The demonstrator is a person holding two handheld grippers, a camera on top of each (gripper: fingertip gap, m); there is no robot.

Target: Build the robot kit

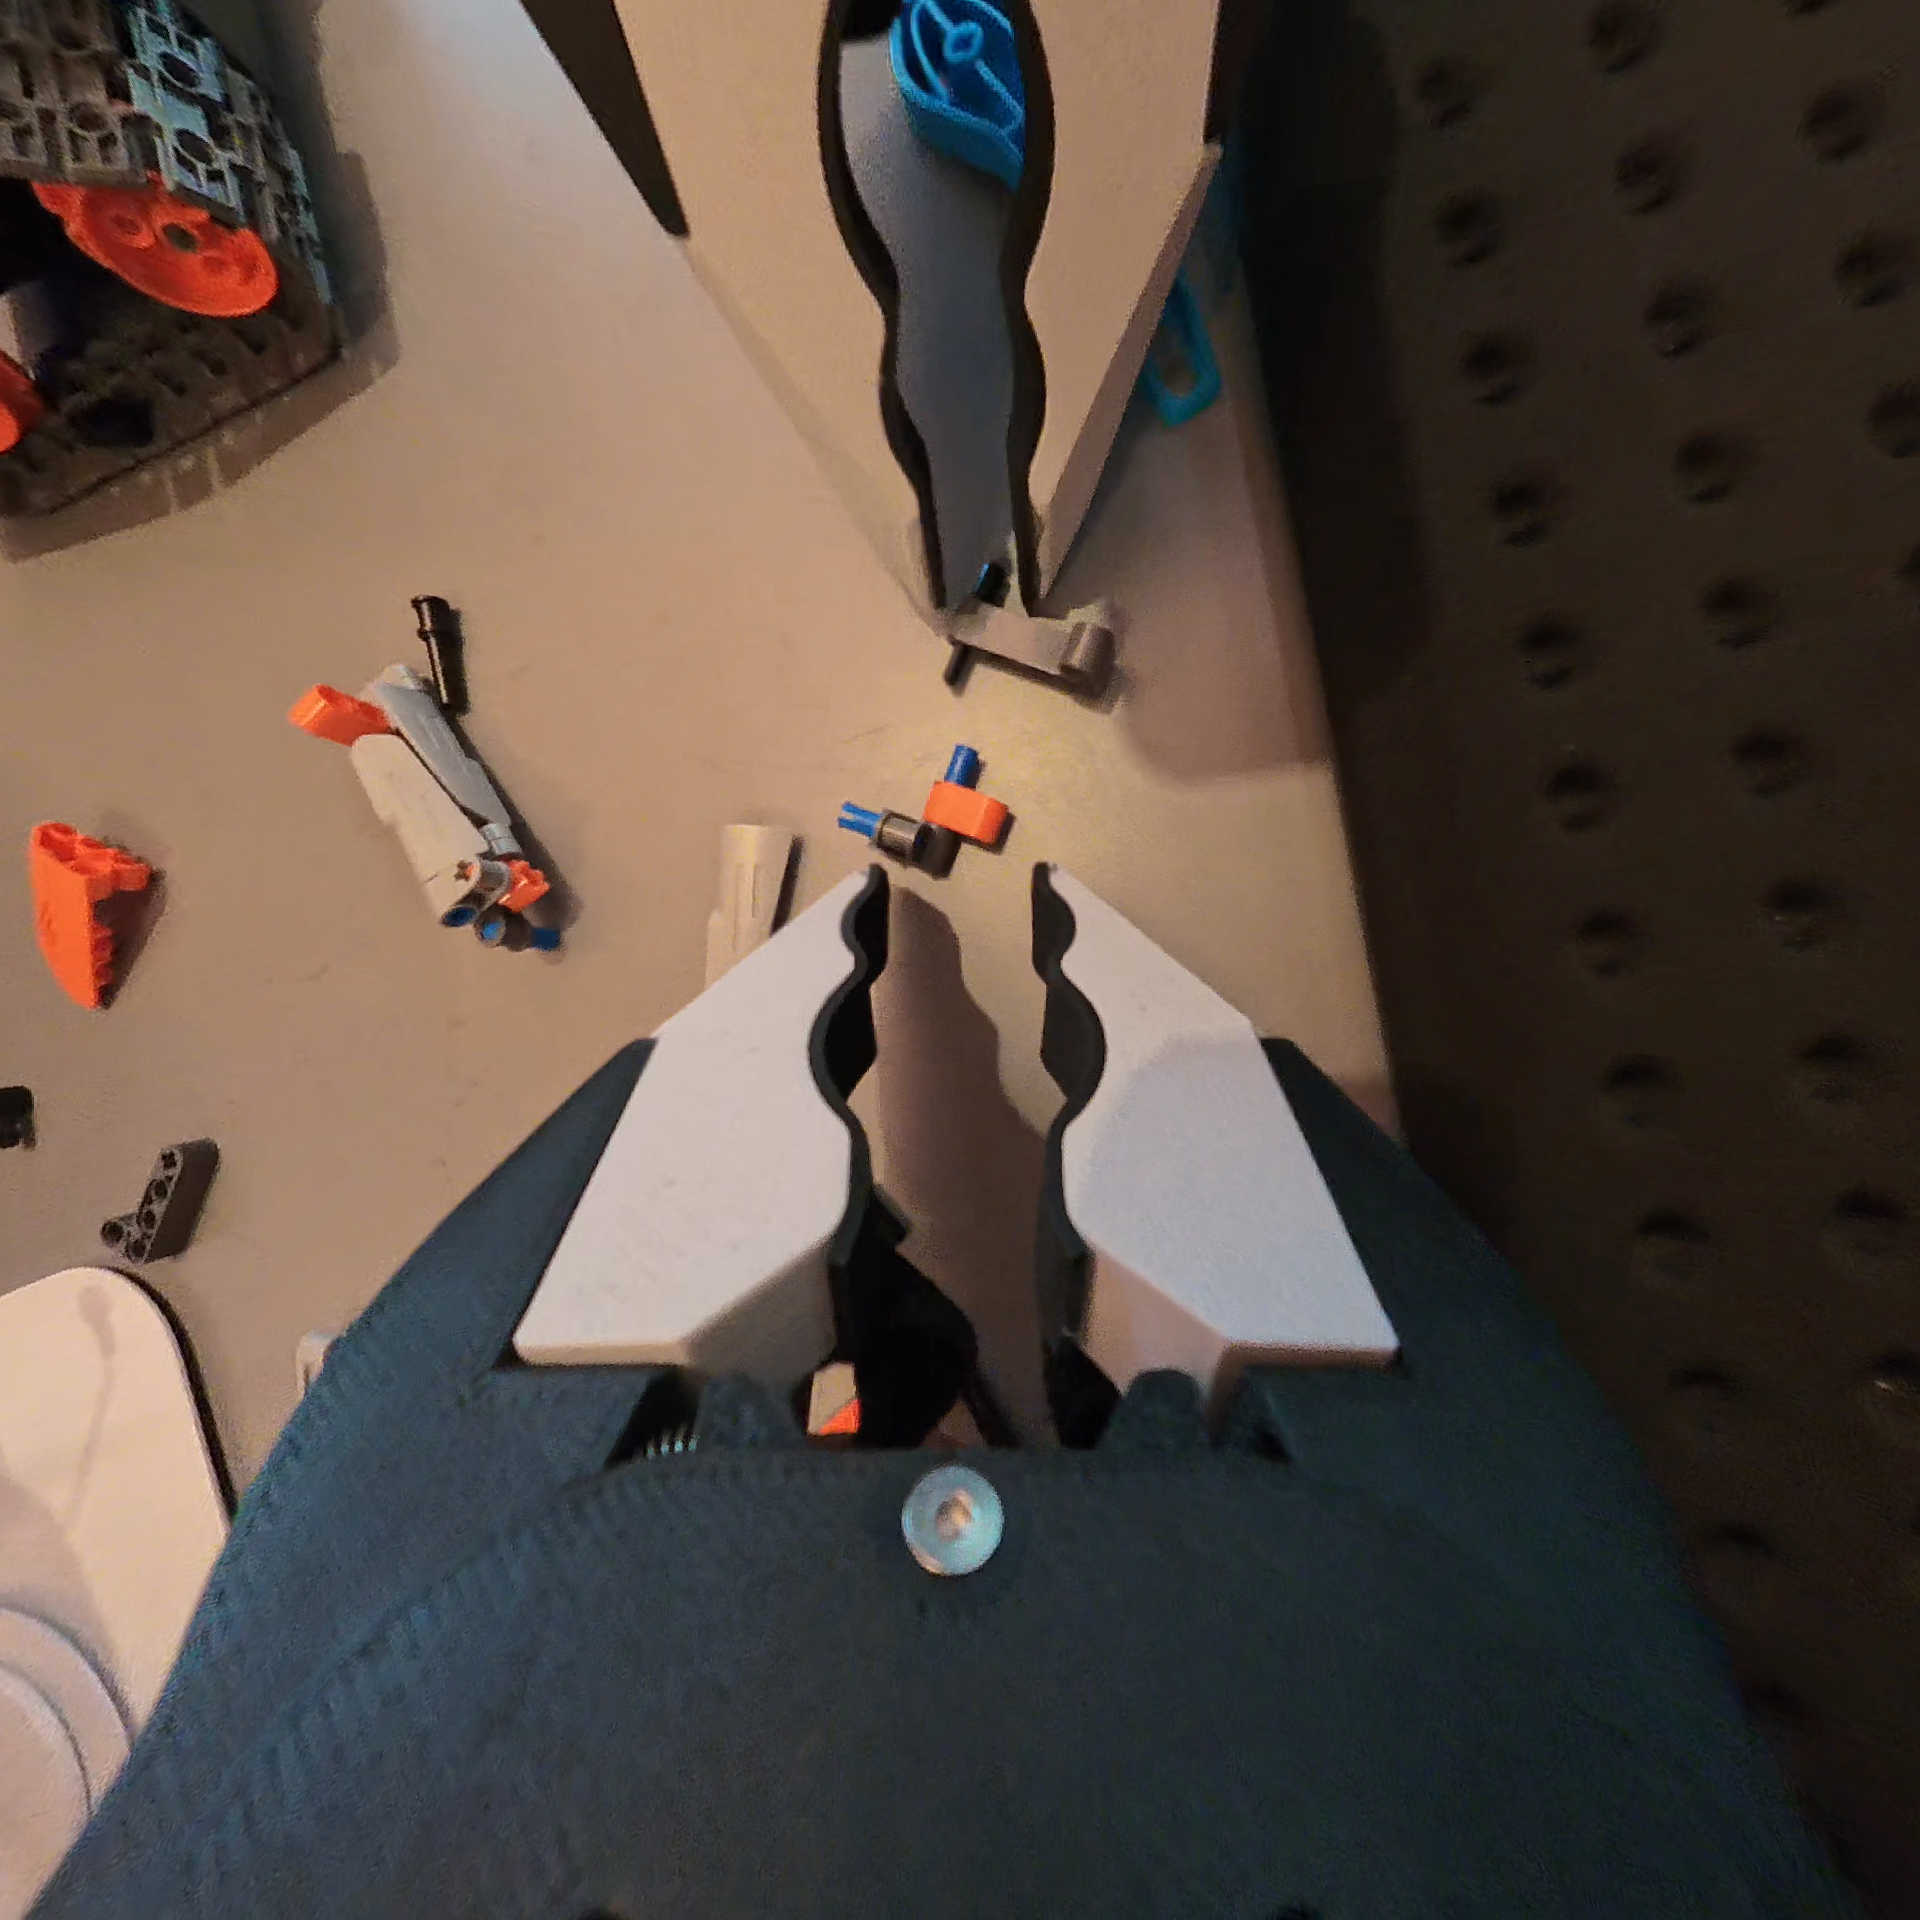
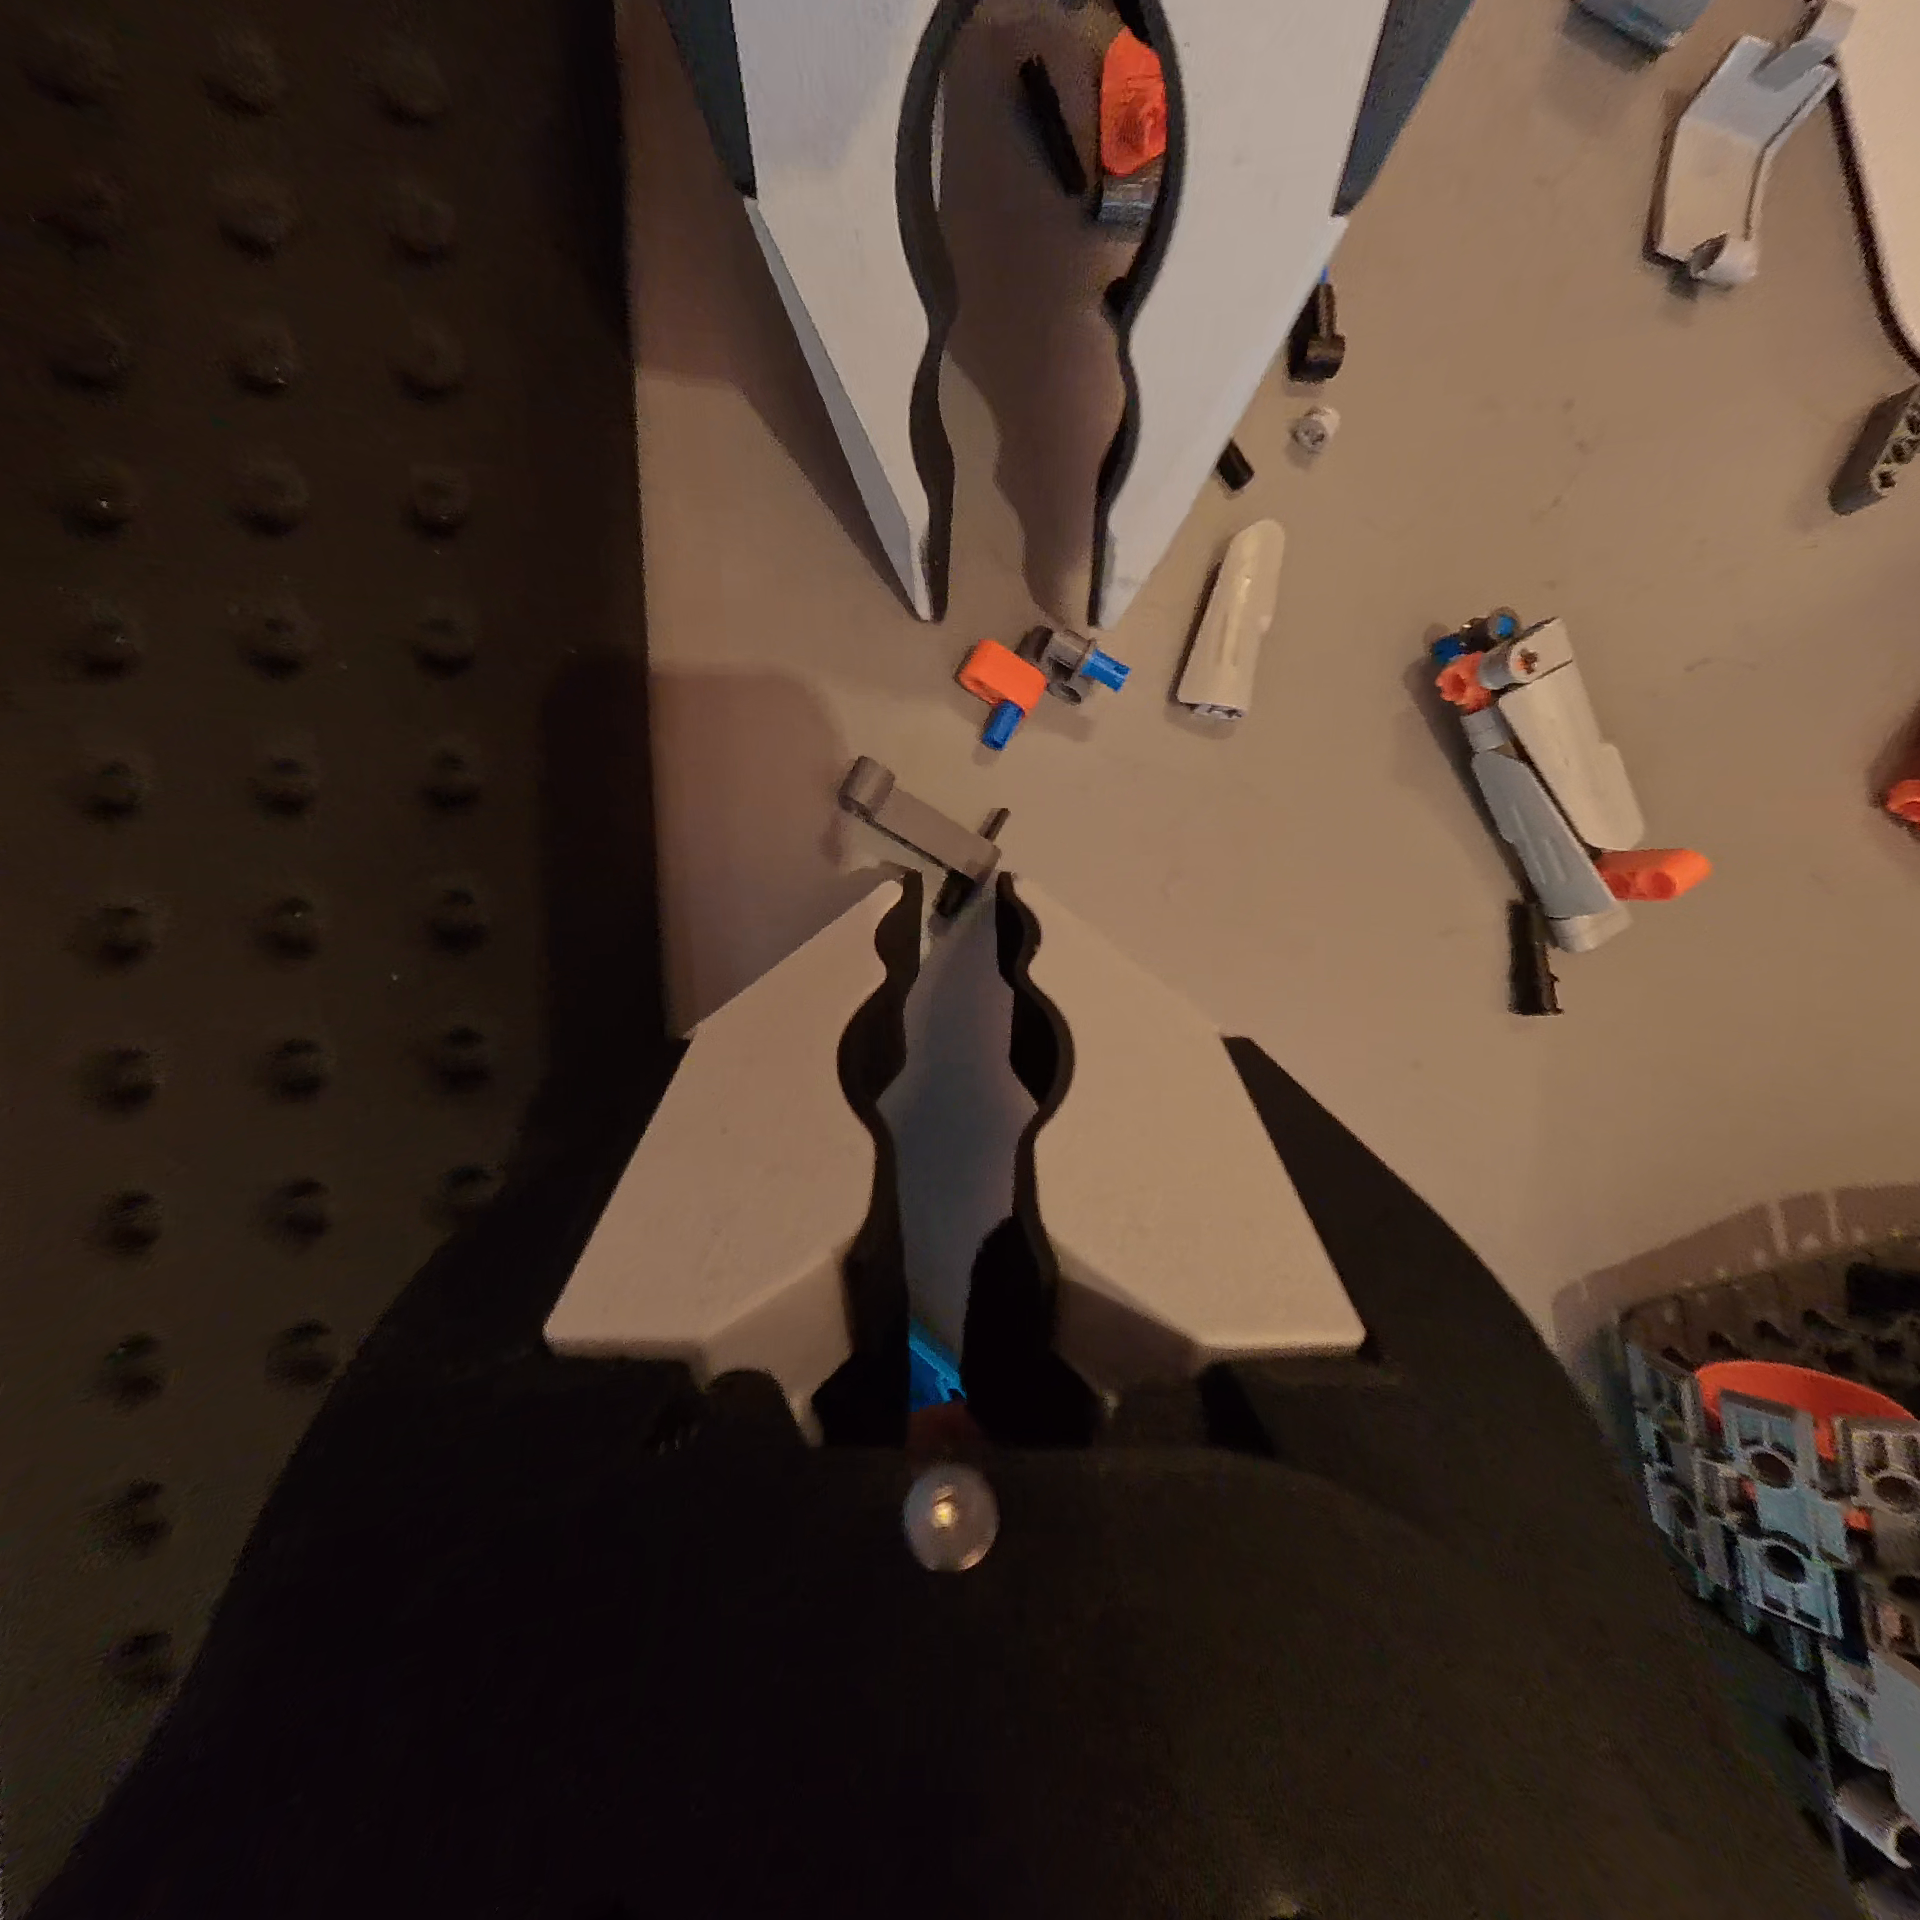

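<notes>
Left hand-held gripper point(image 1: 958, 883): fingers apart, holding nothing; tips just short of a small orange-and-dark-grey plastic connector cluster with blue pins point(image 1: 928, 816) lying on the beige table point(image 1: 623, 540).

Right hand-held gripper point(image 2: 961, 883): fingers nearly together, narrow gap; a black pin point(image 2: 958, 891) at the end of a flat grey plastic beam point(image 2: 920, 819) sits between the tips; contact cannot be told.

Dark studded baseplate point(image 1: 1662, 727): along the table edge, beside both grippers.

Pale cream tapered plastic panel point(image 2: 1231, 623): flat on the table, near the connector cluster.

Grey-and-white brick sub-assembly with orange ends point(image 1: 442, 800): well to the left, black pin alongside.

Grey-blue brick model with orange wheel point(image 1: 156, 208): far corner, on dark plate.

Orange wedge piece point(image 1: 88, 909): left margin.
</notes>
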